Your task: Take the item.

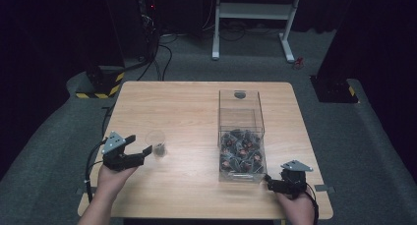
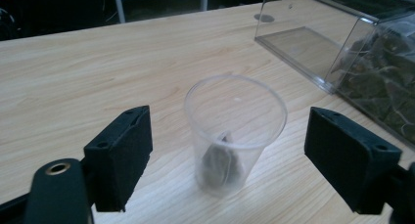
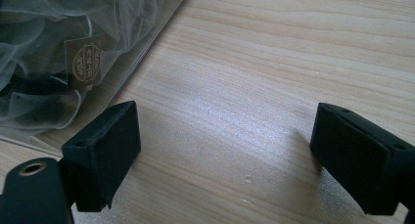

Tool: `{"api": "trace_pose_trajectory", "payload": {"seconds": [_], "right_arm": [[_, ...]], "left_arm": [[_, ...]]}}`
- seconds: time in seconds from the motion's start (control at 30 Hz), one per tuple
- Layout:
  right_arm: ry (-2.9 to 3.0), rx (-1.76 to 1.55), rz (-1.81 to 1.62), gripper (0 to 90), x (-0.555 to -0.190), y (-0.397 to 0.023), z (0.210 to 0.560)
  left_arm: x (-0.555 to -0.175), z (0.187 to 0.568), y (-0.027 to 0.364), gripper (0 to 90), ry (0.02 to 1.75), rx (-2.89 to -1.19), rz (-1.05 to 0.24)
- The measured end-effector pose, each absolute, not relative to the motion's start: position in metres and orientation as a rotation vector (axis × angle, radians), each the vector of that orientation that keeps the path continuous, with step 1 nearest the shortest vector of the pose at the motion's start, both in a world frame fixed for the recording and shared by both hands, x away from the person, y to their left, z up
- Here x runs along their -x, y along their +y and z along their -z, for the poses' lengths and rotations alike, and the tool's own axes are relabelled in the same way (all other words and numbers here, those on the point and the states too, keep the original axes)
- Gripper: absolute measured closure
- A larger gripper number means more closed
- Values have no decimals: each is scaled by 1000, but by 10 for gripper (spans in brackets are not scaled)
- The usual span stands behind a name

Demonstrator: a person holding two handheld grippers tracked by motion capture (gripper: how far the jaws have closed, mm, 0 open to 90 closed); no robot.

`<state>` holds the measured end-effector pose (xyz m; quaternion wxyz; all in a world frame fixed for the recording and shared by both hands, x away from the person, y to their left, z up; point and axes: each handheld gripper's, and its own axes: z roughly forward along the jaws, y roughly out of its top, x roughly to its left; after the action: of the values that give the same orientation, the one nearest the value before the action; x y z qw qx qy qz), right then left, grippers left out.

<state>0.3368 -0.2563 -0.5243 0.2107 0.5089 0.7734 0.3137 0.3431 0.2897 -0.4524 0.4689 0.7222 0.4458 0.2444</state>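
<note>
High view first: a wooden table [image 1: 196, 102] carries a clear plastic cup [image 1: 156, 142] at its left and a long clear box [image 1: 241, 136] of mesh tea bags [image 1: 241, 154] at its right. Left gripper [image 1: 140, 146] sits just beside the cup, jaws spread wide, nothing held; one tea bag [image 2: 220, 163] lies inside the cup. Right gripper [image 1: 270, 182] rests near the box's front corner, jaws also wide apart over bare wood.

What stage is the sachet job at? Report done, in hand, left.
Done: one sachet sits in the clear cup. In hand: nothing; the left hand-held gripper is open around the cup, the right hand-held gripper open over bare table. Left, probably: many sachets remain in the clear box.
</note>
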Motion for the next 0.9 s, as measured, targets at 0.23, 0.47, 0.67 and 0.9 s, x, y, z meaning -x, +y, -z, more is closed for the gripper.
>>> {"api": "trace_pose_trajectory", "payload": {"seconds": [0.23,0.47,0.67,0.9], "right_arm": [[2146,-1413,-874,111,-337,-256,524],[2146,-1414,-873,111,-337,-256,525],[2145,-1415,-874,112,-337,-256,524],[2142,-1415,-873,114,-337,-256,525]], "left_arm": [[-335,465,304,164,1121,-1804,-581],[-326,491,314,163,1171,-1872,-541],[-318,515,320,161,1209,-1952,-513],[-315,524,319,160,1212,-1970,-497]]}}
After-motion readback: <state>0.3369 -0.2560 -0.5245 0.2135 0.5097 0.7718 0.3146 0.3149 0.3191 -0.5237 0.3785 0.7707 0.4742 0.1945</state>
